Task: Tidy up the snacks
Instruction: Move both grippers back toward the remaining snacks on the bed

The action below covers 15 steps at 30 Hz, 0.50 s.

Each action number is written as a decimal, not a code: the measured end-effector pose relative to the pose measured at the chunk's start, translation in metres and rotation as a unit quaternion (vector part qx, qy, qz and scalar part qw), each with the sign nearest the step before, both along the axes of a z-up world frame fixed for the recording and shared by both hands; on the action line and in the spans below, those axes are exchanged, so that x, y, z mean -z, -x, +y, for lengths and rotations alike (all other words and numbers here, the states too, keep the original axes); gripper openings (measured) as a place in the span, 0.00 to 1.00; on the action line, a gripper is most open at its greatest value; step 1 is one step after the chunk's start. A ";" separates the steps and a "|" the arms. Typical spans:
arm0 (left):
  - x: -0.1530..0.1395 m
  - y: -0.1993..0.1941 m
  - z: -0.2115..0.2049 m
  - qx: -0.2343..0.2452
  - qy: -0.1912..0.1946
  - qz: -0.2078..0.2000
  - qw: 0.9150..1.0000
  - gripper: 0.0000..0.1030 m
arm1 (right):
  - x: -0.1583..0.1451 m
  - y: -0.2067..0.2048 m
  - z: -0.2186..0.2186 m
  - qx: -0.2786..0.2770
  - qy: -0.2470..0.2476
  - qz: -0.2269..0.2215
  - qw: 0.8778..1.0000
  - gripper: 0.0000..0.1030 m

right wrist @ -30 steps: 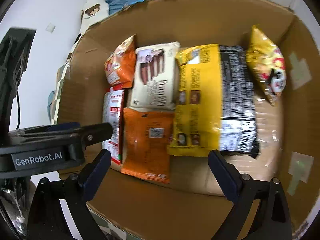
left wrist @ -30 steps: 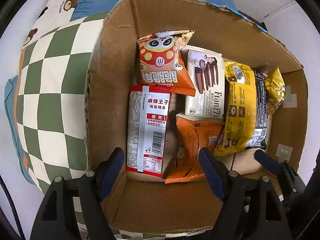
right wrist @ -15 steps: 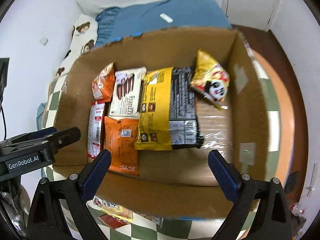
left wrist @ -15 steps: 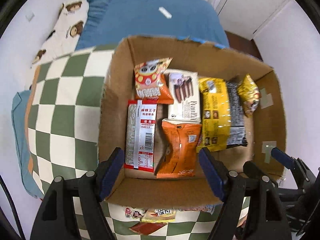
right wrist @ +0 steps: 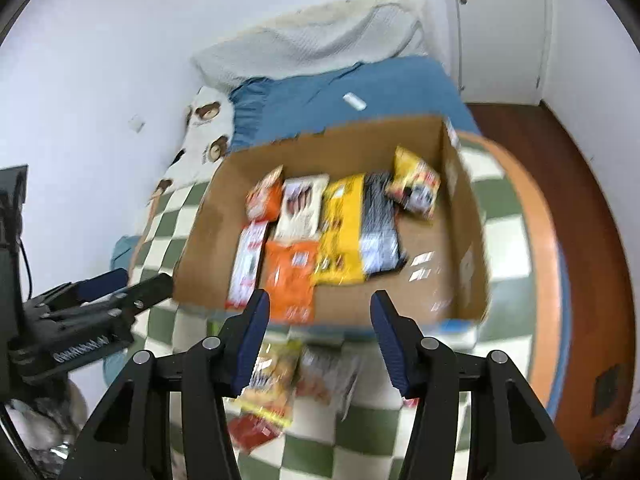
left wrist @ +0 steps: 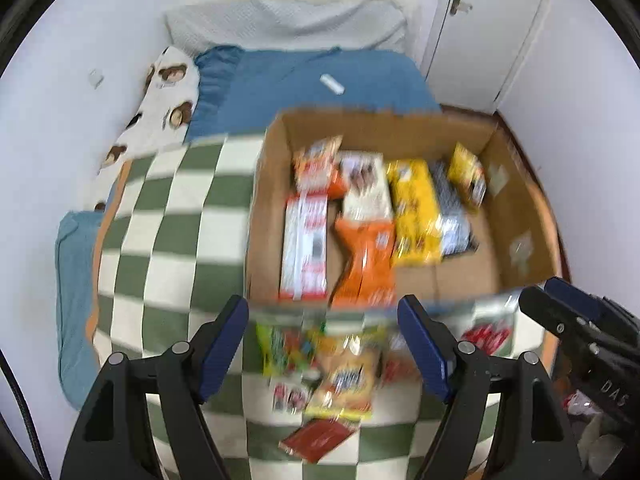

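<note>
A cardboard box (left wrist: 260,200) (right wrist: 200,240) sits on a green-and-white checkered blanket. Inside lie several snack packs: a red-and-white pack (left wrist: 304,248), an orange pack (left wrist: 366,256) (right wrist: 292,276), a yellow-and-black pack (left wrist: 416,216) (right wrist: 348,232), a white biscuit pack (left wrist: 366,192) and a small yellow bag (right wrist: 414,188). More loose snacks (left wrist: 340,376) (right wrist: 272,376) lie on the blanket in front of the box. My left gripper (left wrist: 323,338) is open and empty above these loose snacks. My right gripper (right wrist: 320,336) is open and empty above the box's near wall. Both views are blurred.
A blue bedsheet (left wrist: 304,84) with a small white object (left wrist: 332,84), a bear-print pillow (left wrist: 160,112) and a white pillow (left wrist: 288,20) lie behind the box. Wooden floor (right wrist: 580,184) and a white door (right wrist: 500,28) are at the right.
Both grippers have pulled back and up away from the box. The whole box and the loose snacks in front of it have come into view. The right gripper's fingers have narrowed somewhat.
</note>
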State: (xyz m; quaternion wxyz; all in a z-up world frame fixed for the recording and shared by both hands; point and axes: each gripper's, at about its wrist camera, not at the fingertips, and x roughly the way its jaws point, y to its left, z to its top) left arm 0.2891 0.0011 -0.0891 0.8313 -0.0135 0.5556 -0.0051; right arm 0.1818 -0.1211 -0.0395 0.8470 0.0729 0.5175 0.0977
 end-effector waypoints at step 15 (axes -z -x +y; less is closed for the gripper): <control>0.188 0.008 -0.025 0.025 0.028 0.186 0.982 0.74 | 0.170 0.006 -0.013 0.039 -0.065 0.169 0.983 0.46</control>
